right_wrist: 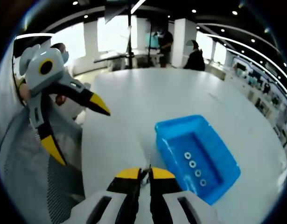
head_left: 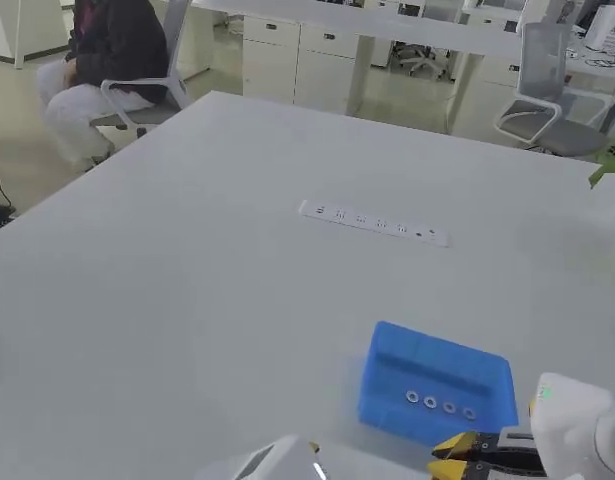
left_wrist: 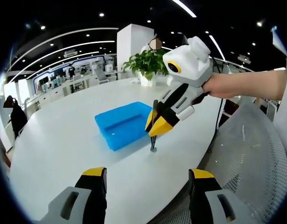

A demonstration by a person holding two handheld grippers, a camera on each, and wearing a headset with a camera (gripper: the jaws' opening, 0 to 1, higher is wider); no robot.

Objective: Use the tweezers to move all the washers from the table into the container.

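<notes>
A blue container (head_left: 437, 385) stands on the white table (head_left: 187, 260) near its front edge, with several small washers (head_left: 439, 404) in a row on its floor. They show again as washers (right_wrist: 194, 167) inside the container (right_wrist: 213, 177). My right gripper (right_wrist: 144, 173) is shut on thin tweezers (right_wrist: 148, 164). From the left gripper view, the right gripper (left_wrist: 155, 128) holds the tweezers (left_wrist: 153, 142) tip-down on the table, just in front of the container (left_wrist: 124, 123). My left gripper (left_wrist: 148, 179) stands open and holds nothing.
A white power strip (head_left: 375, 222) lies mid-table. Office chairs (head_left: 547, 90) and a seated person (head_left: 107, 60) are beyond the far edge. A potted plant (left_wrist: 143, 65) stands behind the container. The table's near edge runs close under both grippers.
</notes>
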